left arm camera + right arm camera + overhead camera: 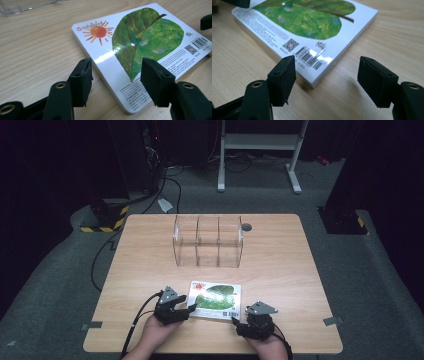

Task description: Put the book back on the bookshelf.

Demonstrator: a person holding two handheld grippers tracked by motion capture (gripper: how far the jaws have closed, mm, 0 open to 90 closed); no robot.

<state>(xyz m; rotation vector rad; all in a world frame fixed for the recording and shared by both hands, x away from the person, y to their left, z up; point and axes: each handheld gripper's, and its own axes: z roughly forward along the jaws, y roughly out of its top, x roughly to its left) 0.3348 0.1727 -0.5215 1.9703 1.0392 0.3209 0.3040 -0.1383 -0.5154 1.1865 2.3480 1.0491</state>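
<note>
Table (pixel 150 270) brightly lit, surroundings dark; glare on glossy book (pixel 107 56); near claws soft-focus.

Left gripper (pixel 116 72) hovers with jaws apart, straddling the near edge of a book (pixel 140 50) lying flat on a wooden table (pixel 37 50). The cover shows a green leaf, an orange sun and barcodes.

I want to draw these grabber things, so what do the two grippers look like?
Both are black. The left gripper and the right gripper each have two chunky jaws ending in blocky rubbery pads, with small brass-ringed holes in the arms behind. Each carries a grey three-cornered plate on top, and a black cable trails back from it.
</note>
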